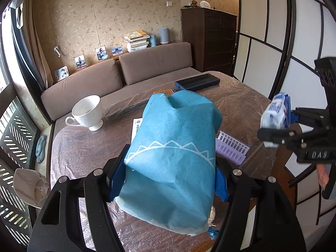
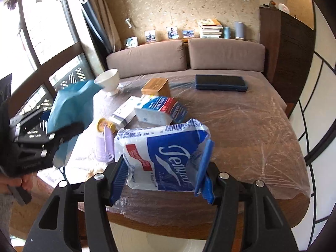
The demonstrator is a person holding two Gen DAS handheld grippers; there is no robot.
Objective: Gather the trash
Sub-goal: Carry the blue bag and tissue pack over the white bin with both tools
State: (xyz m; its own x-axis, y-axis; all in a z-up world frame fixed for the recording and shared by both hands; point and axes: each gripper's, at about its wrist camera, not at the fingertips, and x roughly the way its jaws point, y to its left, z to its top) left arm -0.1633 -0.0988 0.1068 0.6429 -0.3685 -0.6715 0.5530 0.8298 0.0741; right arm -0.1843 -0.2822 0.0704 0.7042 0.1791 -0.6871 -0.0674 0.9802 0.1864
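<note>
My left gripper (image 1: pixel 168 180) is shut on a crumpled blue paper bag (image 1: pixel 174 147) with a white pattern, held above the table. The bag also shows in the right wrist view (image 2: pixel 71 107), at the left. My right gripper (image 2: pixel 162 176) is shut on a white and blue Tempo tissue packet (image 2: pixel 159 151), held above the table's near edge. That packet shows in the left wrist view (image 1: pixel 275 113) at the right, in the right gripper (image 1: pixel 279 126).
The plastic-covered wooden table (image 2: pixel 241 130) carries a white cup (image 2: pixel 109 80), a wooden box (image 2: pixel 156 87), a dark blue case (image 2: pixel 220 83), a blue and white carton (image 2: pixel 161 109), a purple comb (image 1: pixel 231 149) and a small yellow-lidded jar (image 2: pixel 106 125). A brown sofa (image 1: pixel 130 71) stands behind.
</note>
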